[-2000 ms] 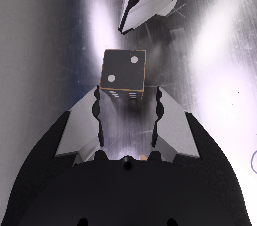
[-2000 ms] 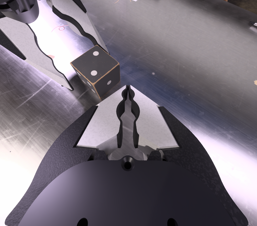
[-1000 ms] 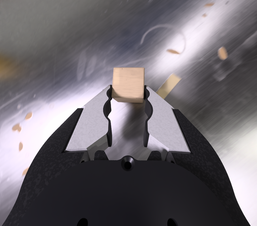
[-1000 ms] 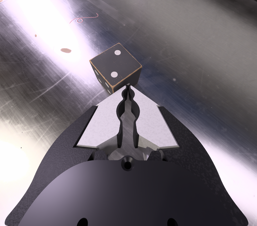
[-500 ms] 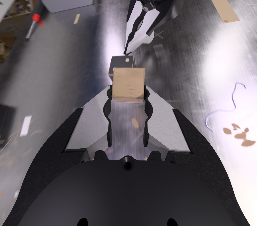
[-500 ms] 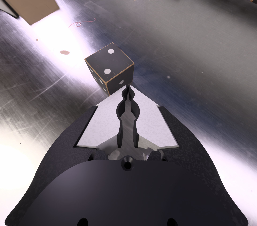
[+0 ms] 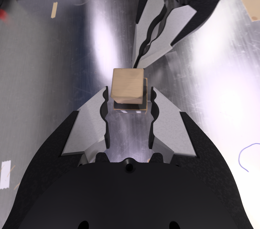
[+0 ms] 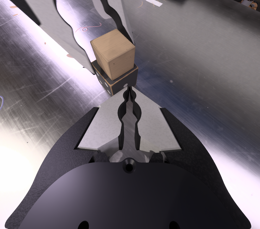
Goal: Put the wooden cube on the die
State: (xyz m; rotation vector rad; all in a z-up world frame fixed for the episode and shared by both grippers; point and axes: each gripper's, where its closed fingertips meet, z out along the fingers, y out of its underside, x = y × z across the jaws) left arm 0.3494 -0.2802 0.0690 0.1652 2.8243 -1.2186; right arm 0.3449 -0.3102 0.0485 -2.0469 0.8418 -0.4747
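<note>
I see the wooden cube (image 8: pixel 114 53) sitting on the die (image 8: pixel 119 81), with my left tool (image 7: pixel 128 91) parted just wider than the cube: in the left wrist view there is a sliver of gap on each side, so the cube looks released, or nearly so. From the right wrist view the far finger appears to brush the cube's 1 o'clock corner, and I cannot tell whether it truly touches.

My worry is the withdrawal. If I lift the left tool off-axis, that finger could drag the cube sideways. The cube rests skewed against the die, rotated a little, and sits toward the die's 10 o'clock side, leaving a dark strip of the die's top bare along the near edges. It looks tilted too, though the wide lens may exaggerate that. A nudge toward 10 o'clock would tip it off.

My right tool (image 8: pixel 129 88) is pinched closed on nothing, its tips just beside the die's near face at 6 o'clock. Any forward creep would shove the die across the slick metal table (image 8: pixel 197 53) and topple the stack.

The cube is pale tan, with straight grain, softly rounded edges and a few dark specks. It is slightly smaller than the die's top. The die is black with white pips and worn tan edges.
</note>
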